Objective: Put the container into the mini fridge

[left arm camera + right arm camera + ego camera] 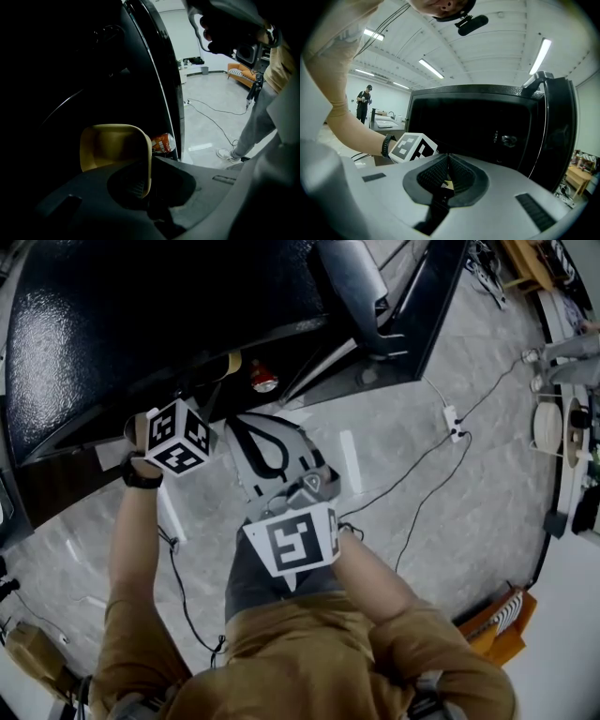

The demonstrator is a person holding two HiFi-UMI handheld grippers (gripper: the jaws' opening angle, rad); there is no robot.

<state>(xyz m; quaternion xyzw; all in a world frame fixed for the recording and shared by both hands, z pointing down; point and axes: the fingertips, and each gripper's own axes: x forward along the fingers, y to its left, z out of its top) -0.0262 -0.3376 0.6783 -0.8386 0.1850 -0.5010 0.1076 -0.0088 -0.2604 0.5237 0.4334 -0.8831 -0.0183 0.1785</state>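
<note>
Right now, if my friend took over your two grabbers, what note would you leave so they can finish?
Left gripper: shut on the wall of the yellow rounded plastic container, at the dark opening of the black mini fridge, beside an orange drink can.
Right gripper: jaws shut, empty, facing the fridge front.
Done: container gripped and at the fridge.
Left: set it inside, let go, pull out. I can't tell whether it rests on a shelf.

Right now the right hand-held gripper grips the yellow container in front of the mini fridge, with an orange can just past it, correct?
No. It is the left hand-held gripper that grips the yellow container, as the left gripper view shows. The rest holds: mini fridge ahead, orange can just past it.
</note>
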